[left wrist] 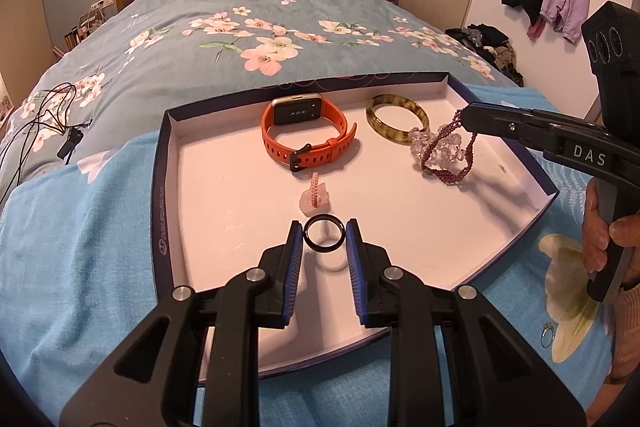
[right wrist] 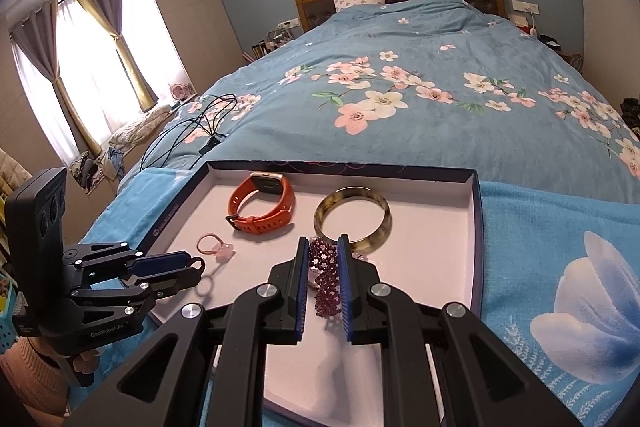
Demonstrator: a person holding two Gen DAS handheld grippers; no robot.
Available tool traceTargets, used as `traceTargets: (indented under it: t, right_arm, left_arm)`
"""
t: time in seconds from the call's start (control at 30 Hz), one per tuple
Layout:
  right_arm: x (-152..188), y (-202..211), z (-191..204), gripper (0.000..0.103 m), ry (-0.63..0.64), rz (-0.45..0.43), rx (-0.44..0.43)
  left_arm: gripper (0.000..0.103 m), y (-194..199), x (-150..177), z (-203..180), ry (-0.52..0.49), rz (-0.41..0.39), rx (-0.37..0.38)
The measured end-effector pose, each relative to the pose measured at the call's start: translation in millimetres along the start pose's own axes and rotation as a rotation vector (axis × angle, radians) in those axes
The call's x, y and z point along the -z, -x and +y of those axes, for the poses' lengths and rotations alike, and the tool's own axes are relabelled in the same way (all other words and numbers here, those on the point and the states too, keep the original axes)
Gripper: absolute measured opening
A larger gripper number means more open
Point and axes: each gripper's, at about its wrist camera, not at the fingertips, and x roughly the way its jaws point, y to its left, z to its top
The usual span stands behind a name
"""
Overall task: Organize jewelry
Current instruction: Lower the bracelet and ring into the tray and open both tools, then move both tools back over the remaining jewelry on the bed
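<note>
L gripper (left wrist: 323,235) seemingly grips black ring (left wrist: 323,234).

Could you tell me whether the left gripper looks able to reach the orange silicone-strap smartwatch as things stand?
Probably not yet: the left gripper is shut on a black ring, though only a small pink ring lies before the orange silicone-strap smartwatch.

Your left tool (left wrist: 323,235) pinches a glossy black ring (left wrist: 323,233) between ribbed blue pads (left wrist: 295,259). The watch (left wrist: 304,135) strap looks like matt orange rubber, the bangle (left wrist: 396,117) polished and mottled. The tray (left wrist: 200,195) is smooth matt card on soft fleecy bed (left wrist: 240,39) cloth.
</note>
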Motion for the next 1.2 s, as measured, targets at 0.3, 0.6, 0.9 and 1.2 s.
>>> traceTargets:
  t: [0.3,0.6,0.9,1.2]
  right_arm:
    - [3.3,-6.6,-11.5,0.014,-0.034,0.019,0.032]
    - [4.4,-1.1,-14.1,0.021,-0.048,0.013,0.042]
    - [8.6,25.3,-9.3,0.034,-0.048,-0.033,0.037]
    - [25.3,53.8,8.8,0.045,0.0,-0.046,-0.006]
  left_arm:
    - [0.022,-9.7,-2.0,1.5,0.009,0.024,0.004]
    - [0.026,-14.9,-2.1,1.3,0.006,0.031,0.009]
    - [0.043,14.6,-1.9,1.4,0.01,-0.046,0.019]
    - [0.053,75.1,19.5,-2.6,-0.018,-0.124,0.057]
